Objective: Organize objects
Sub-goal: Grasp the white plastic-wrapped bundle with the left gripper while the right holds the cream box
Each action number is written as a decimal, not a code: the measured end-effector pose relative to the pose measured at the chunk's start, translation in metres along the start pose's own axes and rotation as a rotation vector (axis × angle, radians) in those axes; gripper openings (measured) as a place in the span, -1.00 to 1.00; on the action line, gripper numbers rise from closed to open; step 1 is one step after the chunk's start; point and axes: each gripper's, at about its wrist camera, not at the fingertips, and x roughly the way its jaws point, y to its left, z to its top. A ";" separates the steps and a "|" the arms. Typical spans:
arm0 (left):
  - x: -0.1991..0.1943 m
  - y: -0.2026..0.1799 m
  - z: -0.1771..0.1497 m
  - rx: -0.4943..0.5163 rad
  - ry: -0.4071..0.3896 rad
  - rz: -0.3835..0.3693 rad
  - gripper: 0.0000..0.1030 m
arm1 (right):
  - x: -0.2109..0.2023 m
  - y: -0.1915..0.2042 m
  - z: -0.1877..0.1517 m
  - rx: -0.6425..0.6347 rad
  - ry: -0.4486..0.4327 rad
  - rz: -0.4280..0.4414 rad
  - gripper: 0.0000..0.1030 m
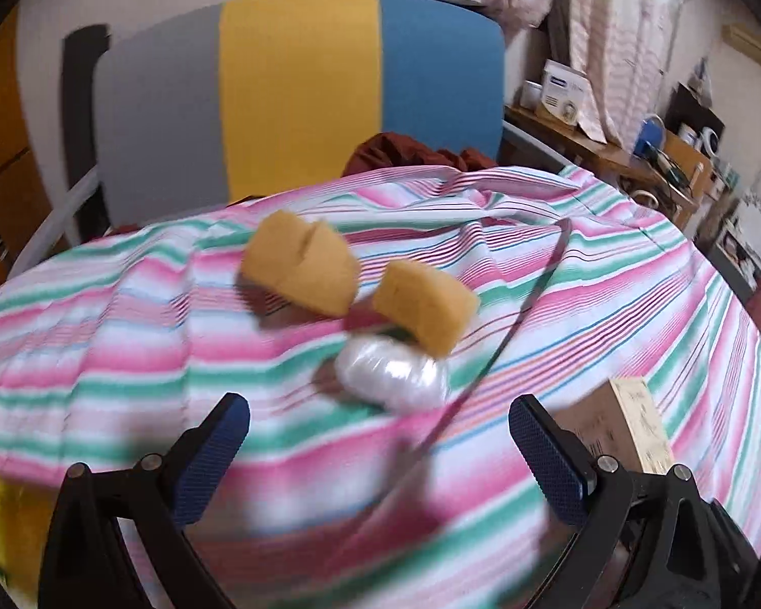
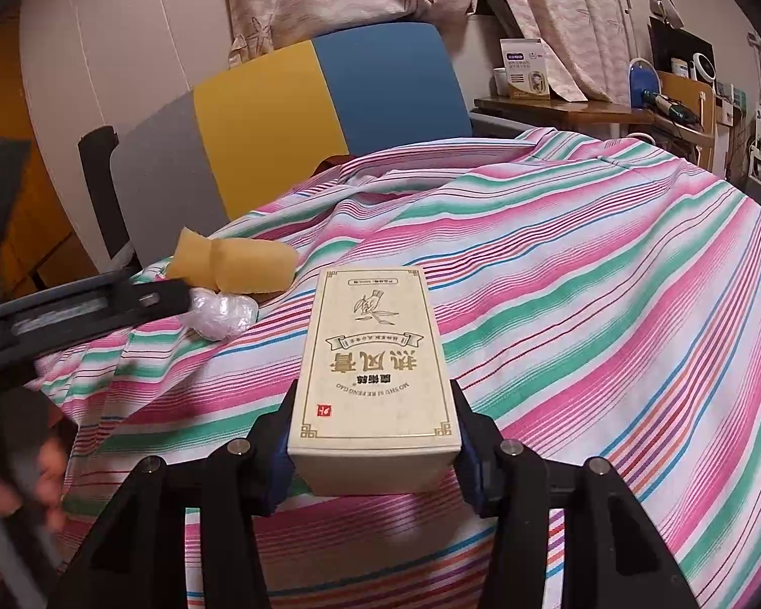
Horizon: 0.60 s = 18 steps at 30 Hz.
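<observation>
Two yellow sponge pieces (image 1: pixel 299 264) (image 1: pixel 426 304) lie on the striped cloth (image 1: pixel 127 345), and a clear plastic-wrapped bundle (image 1: pixel 390 375) sits just in front of them. A thin dark band (image 1: pixel 532 294) loops past the bundle. My left gripper (image 1: pixel 380 457) hovers short of the bundle, open, with nothing between its blue pads (image 1: pixel 548 457). A cream box with printed characters (image 2: pixel 375 370) lies lengthwise between my right gripper's fingers. The right gripper (image 2: pixel 375 462) is shut on the box's near end. The sponges (image 2: pixel 233 264) and the bundle (image 2: pixel 223 312) lie to the left of the box.
A chair with a grey, yellow and blue back (image 1: pixel 299 96) stands behind the cloth-covered surface. A cluttered wooden shelf (image 2: pixel 558 104) runs along the right wall. The left tool's black frame (image 2: pixel 76 309) and a hand (image 2: pixel 25 482) enter from the left in the right wrist view.
</observation>
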 end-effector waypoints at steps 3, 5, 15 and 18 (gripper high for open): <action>0.015 -0.006 0.007 0.020 -0.009 -0.004 0.90 | 0.002 0.002 -0.001 -0.009 0.005 -0.002 0.02; 0.021 -0.007 0.007 0.025 -0.012 -0.001 0.75 | 0.004 0.002 -0.001 -0.014 0.014 -0.005 0.02; 0.036 0.001 -0.018 0.021 -0.017 0.012 -0.06 | 0.008 0.000 -0.004 0.001 0.034 -0.008 0.01; 0.031 -0.001 -0.033 0.061 -0.006 0.031 -0.39 | 0.008 0.000 -0.004 -0.001 0.033 -0.010 0.01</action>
